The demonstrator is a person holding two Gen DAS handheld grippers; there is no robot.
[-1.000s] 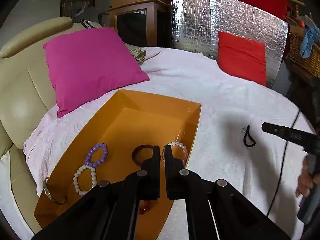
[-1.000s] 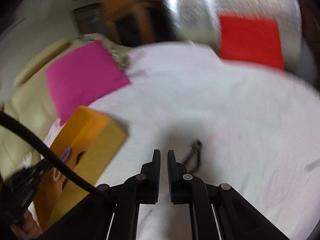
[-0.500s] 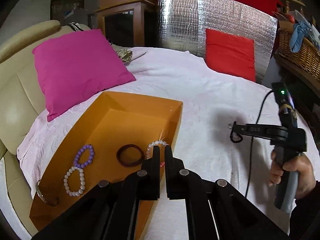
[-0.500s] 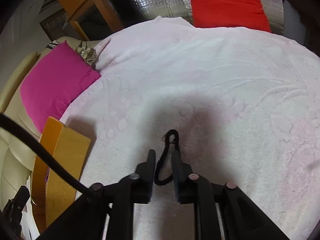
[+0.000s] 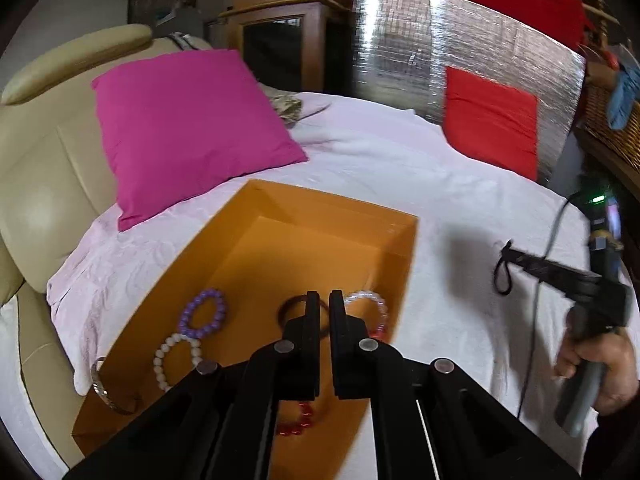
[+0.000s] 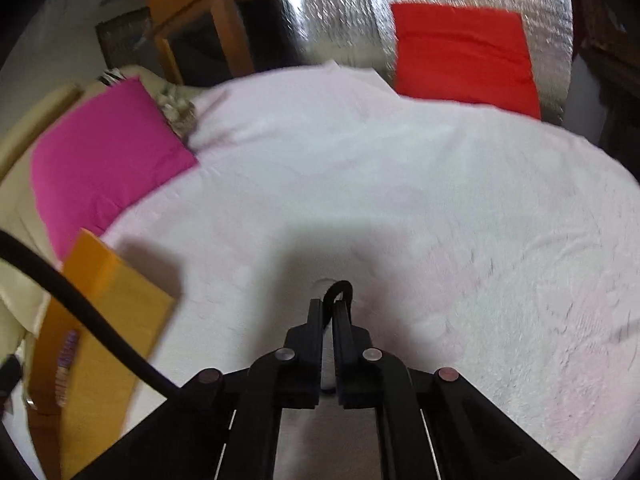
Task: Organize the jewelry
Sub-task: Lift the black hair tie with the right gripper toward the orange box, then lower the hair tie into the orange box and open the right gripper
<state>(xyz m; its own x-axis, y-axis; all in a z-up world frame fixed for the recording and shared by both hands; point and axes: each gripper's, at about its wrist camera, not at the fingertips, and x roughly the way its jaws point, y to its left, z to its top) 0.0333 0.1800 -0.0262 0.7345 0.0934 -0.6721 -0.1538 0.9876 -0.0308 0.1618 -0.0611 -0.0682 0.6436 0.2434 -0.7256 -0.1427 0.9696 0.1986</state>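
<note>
A black cord loop [image 6: 338, 292] is pinched by the right hand-held gripper [image 6: 328, 312], lifted above the bedspread [image 6: 440, 200]; the left hand-held gripper [image 5: 324, 300] is held closed, empty, over the orange box [image 5: 304, 240] of bracelets.

**Materials and Surface Finish: Findings**

The bed cover [image 6: 400, 184] is pale pink cloth, matt, with a rough embossed texture. The orange box [image 5: 320, 240] looks like smooth matt card. Beaded bracelets inside it, the purple bracelet [image 5: 202, 314] and the white bracelet [image 5: 176, 362], show a glossy finish; the bangle [image 5: 106, 392] appears metallic. The black cord loop [image 5: 503, 276] is matt. Both the left gripper [image 5: 324, 300] and right gripper [image 6: 327, 307] are matt black plastic with metal pins. The magenta cushion [image 5: 188, 128] and red cushion [image 5: 492, 120] are smooth cloth. The silver panel [image 5: 400, 52] is quilted, reflective foil. The cabinet [image 5: 280, 8] is polished wood; the headboard [image 5: 40, 152] is smooth cream leather-like material.
</note>
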